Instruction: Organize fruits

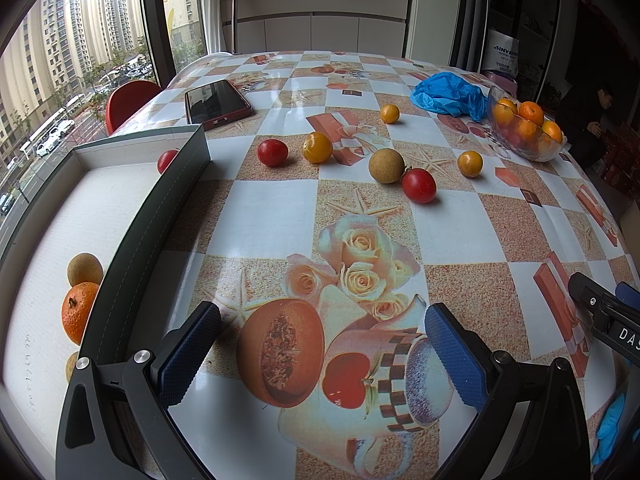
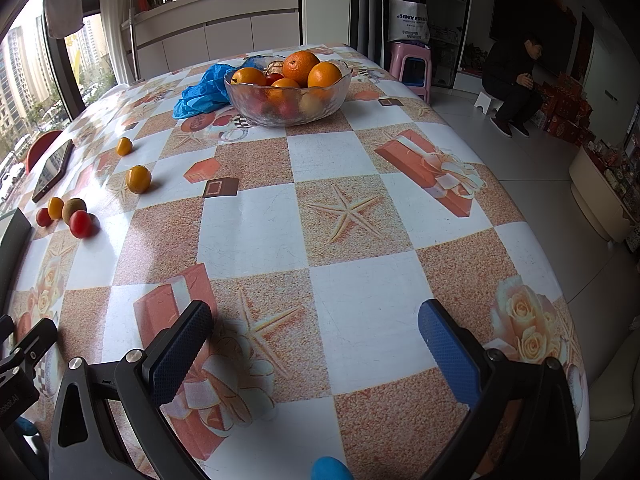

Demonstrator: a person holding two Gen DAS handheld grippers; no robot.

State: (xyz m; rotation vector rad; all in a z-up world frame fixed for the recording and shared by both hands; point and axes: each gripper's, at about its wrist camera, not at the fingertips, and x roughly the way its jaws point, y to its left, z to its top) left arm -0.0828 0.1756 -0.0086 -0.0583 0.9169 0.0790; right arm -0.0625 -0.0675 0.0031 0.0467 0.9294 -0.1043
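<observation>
Left wrist view: my left gripper [image 1: 320, 344] gapes wide, empty, loose cherry tomatoes [image 1: 419, 185] ahead, tray [image 1: 120, 168] leftward; my right gripper [image 2: 316, 344] likewise wide, fruit bowl [image 2: 288, 94] far ahead.

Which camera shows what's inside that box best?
The left wrist view: the box fills its left side, with an orange and a brown fruit inside. The right wrist view catches only its dark corner.

The desk [image 2: 256, 236] wears orange-and-white checks printed with roses and starfish. Ahead of the right claw [image 2: 316, 344], oranges [image 2: 301, 63] fill a clear bowl [image 2: 288, 114] beside crumpled blue plastic [image 2: 202, 92].
</observation>
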